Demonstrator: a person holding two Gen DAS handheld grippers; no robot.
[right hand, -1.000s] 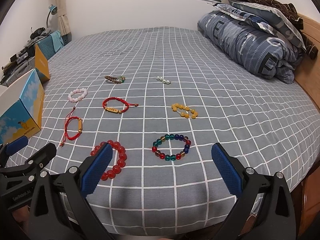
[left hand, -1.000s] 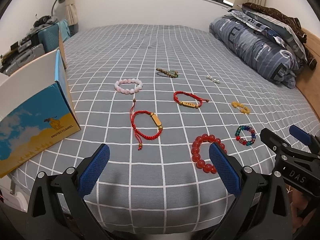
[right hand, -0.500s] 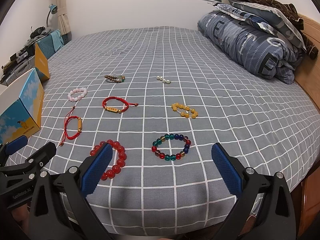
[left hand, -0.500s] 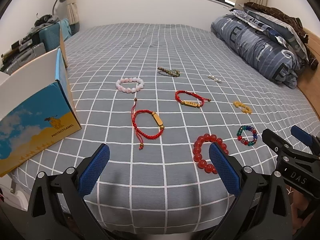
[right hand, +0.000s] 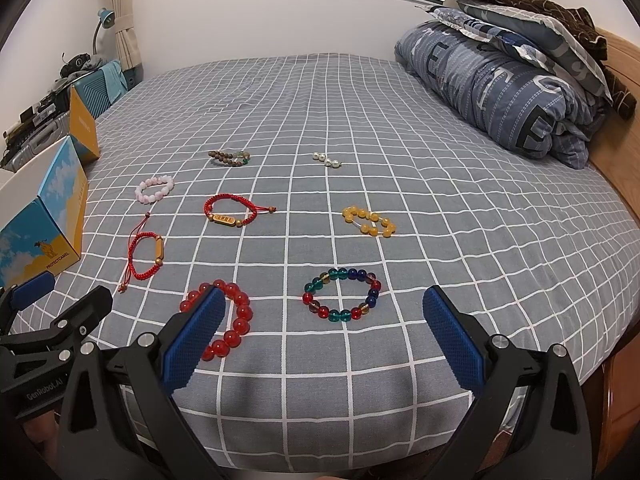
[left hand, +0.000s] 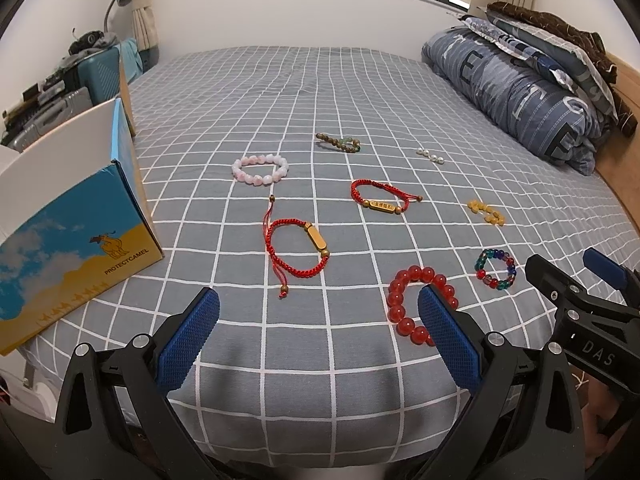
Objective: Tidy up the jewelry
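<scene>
Several bracelets lie on the grey checked bed. Nearest are a big red bead bracelet [left hand: 404, 300] [right hand: 236, 312] and a multicolour bead bracelet [left hand: 496, 269] [right hand: 344, 294]. Further off lie two red cord bracelets [left hand: 298, 250] [left hand: 380, 200], a pink bead one [left hand: 260, 168], a yellow one [right hand: 370, 222], a brown wooden one [right hand: 230, 157] and white pearls [right hand: 328, 160]. An open blue-and-yellow box [left hand: 72, 240] stands at the left. My left gripper [left hand: 318, 338] and right gripper [right hand: 324, 340] hover open and empty at the bed's near edge.
A folded blue quilt with pillows [right hand: 512, 80] lies at the far right against the wooden headboard [right hand: 618, 92]. Suitcases and clutter [left hand: 72, 76] stand beyond the bed's left side. The right gripper shows at the right of the left wrist view [left hand: 580, 308].
Both grippers stay open and nearly still. The left wrist view has shifted slightly, so the bracelets sit a little lower in it.
</scene>
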